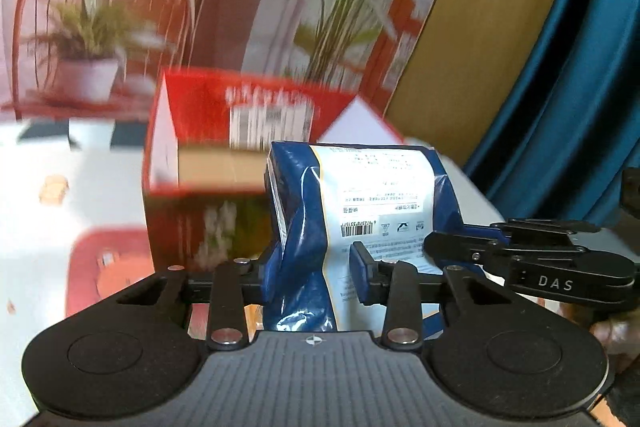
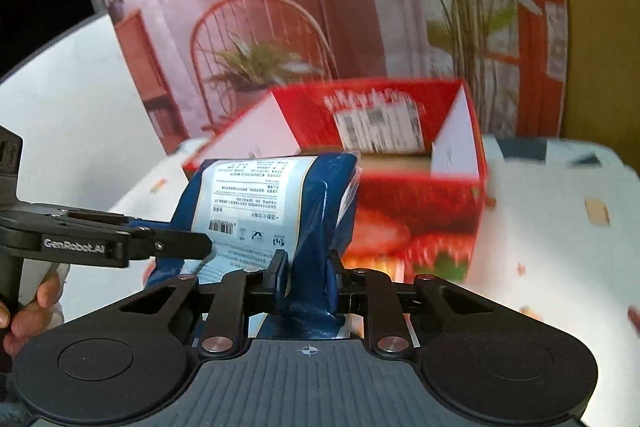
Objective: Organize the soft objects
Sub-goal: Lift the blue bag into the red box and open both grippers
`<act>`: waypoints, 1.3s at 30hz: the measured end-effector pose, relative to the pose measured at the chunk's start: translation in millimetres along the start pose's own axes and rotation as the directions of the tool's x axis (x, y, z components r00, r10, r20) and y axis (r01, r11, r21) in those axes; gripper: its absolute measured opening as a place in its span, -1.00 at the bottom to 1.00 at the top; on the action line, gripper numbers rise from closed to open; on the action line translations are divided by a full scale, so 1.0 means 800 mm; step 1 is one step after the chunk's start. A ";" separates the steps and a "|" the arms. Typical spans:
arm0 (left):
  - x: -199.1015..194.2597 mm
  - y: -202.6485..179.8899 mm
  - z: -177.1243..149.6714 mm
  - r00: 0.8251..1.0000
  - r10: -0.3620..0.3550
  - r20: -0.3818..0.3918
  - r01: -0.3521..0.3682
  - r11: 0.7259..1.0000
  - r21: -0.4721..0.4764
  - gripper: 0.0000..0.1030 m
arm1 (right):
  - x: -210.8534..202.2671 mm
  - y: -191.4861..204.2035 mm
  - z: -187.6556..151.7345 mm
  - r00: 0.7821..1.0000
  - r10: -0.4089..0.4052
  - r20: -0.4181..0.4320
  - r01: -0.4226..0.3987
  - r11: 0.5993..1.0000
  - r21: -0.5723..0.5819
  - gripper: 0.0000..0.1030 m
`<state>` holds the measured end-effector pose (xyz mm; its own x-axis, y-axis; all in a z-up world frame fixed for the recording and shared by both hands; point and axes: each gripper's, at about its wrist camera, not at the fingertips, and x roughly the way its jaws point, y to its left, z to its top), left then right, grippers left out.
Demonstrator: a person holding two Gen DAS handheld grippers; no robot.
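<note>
A soft blue and white package [image 1: 360, 211] with a barcode label is held in the air between both grippers. My left gripper [image 1: 312, 279] is shut on its left side. My right gripper [image 2: 306, 279] is shut on its right side; the package also shows in the right wrist view [image 2: 272, 211]. Each gripper shows from the side in the other's view, the right one [image 1: 520, 259] and the left one [image 2: 120, 243]. An open red box [image 1: 224, 163] with strawberry print stands just beyond the package, flaps up [image 2: 400, 179].
The white table [image 1: 40, 219] carries small scattered patterns. A printed backdrop [image 1: 200, 7] with a chair and plants stands behind the box. A cardboard panel [image 1: 480, 47] and blue curtain [image 1: 580, 87] are at the right. A red patch [image 1: 108, 267] lies on the table beside the box.
</note>
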<state>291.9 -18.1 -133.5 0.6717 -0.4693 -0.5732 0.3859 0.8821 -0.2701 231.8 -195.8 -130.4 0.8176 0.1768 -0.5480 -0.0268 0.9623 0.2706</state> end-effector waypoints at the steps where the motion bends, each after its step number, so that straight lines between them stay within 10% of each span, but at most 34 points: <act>1: -0.003 -0.001 0.009 1.000 0.003 0.018 -0.003 1.000 0.007 -0.25 | -0.002 0.001 0.009 1.000 0.006 0.014 -0.005 1.000 -0.016 -0.65; 14: 0.071 0.000 0.130 0.971 0.136 0.197 -0.148 0.988 0.049 -0.24 | 0.080 -0.008 0.129 0.984 -0.066 0.168 0.119 0.935 -0.333 -0.65; 28: 0.182 0.037 0.107 0.986 0.101 -0.130 -0.096 0.994 0.046 -0.25 | 0.208 -0.059 0.116 0.977 -0.174 -0.126 0.138 0.958 -0.250 -0.66; 39: 0.155 0.033 0.100 0.991 0.086 -0.106 -0.081 0.996 0.048 -0.09 | 0.185 -0.067 0.092 0.955 -0.266 -0.134 0.250 0.960 -0.126 -0.50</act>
<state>435.9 -56.0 -149.6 0.6315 -0.3850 -0.6730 0.3597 0.9144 -0.1856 396.9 -236.1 -167.8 0.7105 -0.0594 -0.7012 0.1061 0.9941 0.0233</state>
